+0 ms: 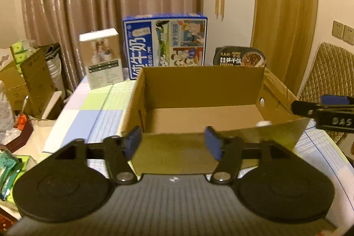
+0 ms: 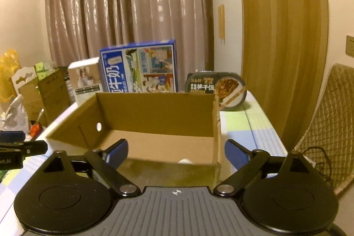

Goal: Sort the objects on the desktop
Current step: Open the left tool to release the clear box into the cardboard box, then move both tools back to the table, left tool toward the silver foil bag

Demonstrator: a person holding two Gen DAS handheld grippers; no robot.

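Observation:
An open brown cardboard box (image 1: 199,90) stands on the checked tablecloth; it also shows in the right wrist view (image 2: 154,116). Its floor looks bare, and a small white thing (image 2: 185,161) peeks over its near wall. My left gripper (image 1: 173,143) is open, its blue pads either side of the near wall's left part. My right gripper (image 2: 176,153) is open wide, straddling the near right corner. Behind the box stand a blue milk carton (image 1: 166,45), a small white product box (image 1: 102,59) and a black instant-rice bowl (image 1: 241,56).
Cardboard boxes and clutter (image 1: 26,81) fill the floor to the left of the table. A quilted chair (image 1: 327,72) stands at the right. Curtains (image 1: 110,3) hang behind. The tablecloth (image 1: 93,107) lies bare left of the box.

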